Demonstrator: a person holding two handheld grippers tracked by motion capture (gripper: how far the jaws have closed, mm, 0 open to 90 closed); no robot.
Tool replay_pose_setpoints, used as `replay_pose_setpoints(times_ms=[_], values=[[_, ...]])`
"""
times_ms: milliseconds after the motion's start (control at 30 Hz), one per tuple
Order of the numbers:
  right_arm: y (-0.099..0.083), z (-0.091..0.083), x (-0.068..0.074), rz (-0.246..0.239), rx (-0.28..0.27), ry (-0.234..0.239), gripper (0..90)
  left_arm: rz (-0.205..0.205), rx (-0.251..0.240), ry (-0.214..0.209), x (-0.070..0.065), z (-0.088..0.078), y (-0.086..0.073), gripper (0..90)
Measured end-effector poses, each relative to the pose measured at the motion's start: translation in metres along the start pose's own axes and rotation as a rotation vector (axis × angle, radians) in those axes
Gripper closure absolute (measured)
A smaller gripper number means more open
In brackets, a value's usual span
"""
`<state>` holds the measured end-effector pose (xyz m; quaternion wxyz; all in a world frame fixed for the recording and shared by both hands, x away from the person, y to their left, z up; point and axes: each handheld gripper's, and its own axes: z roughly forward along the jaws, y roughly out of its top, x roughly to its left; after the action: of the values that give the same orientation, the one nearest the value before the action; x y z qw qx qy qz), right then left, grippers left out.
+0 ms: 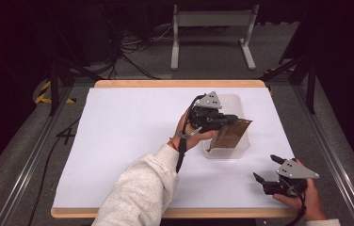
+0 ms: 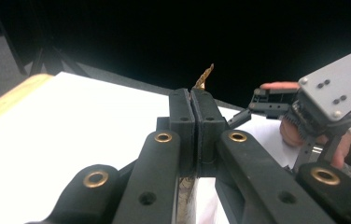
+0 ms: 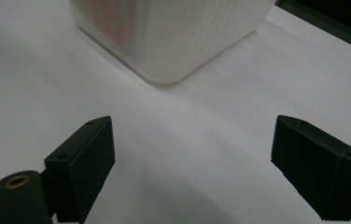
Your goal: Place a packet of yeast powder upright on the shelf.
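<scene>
Two grippers are working over a white table (image 1: 118, 141) with a wooden rim, standing in a dark room with cables on the grey floor and a grey stand (image 1: 211, 33) behind. My left gripper (image 1: 234, 118) is pinching a brown packet (image 1: 234, 134) tight above the clear plastic bin (image 1: 241, 101). My right gripper (image 1: 267, 170) is resting wide apart nearby; its own view is showing the bin's frosted corner (image 3: 164, 42).
</scene>
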<state>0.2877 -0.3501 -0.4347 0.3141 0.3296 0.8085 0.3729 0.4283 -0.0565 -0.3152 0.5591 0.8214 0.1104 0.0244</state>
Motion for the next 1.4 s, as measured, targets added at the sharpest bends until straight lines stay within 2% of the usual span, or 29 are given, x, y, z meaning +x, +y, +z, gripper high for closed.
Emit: replay_pose_setpoints(times_ms=[267, 567, 900, 1400], values=[[0.0, -0.001, -0.001, 0.008, -0.003, -0.003, 14.2, -0.005, 0.001, 0.003, 0.001, -0.008, -0.011, 88.1], [0.001, -0.001, 0.0, 0.011, -0.004, -0.002, 14.2, -0.038, -0.016, -0.002, 0.005, -0.016, -0.022, 88.0], [0.001, -0.001, 0.0, 0.011, -0.009, -0.004, 14.2, -0.029, -0.007, 0.0, 0.003, -0.014, -0.022, 88.0], [0.001, -0.001, 0.0, 0.006, -0.008, -0.001, 14.2, -0.05, -0.021, -0.022, 0.006, -0.012, -0.027, 88.0]])
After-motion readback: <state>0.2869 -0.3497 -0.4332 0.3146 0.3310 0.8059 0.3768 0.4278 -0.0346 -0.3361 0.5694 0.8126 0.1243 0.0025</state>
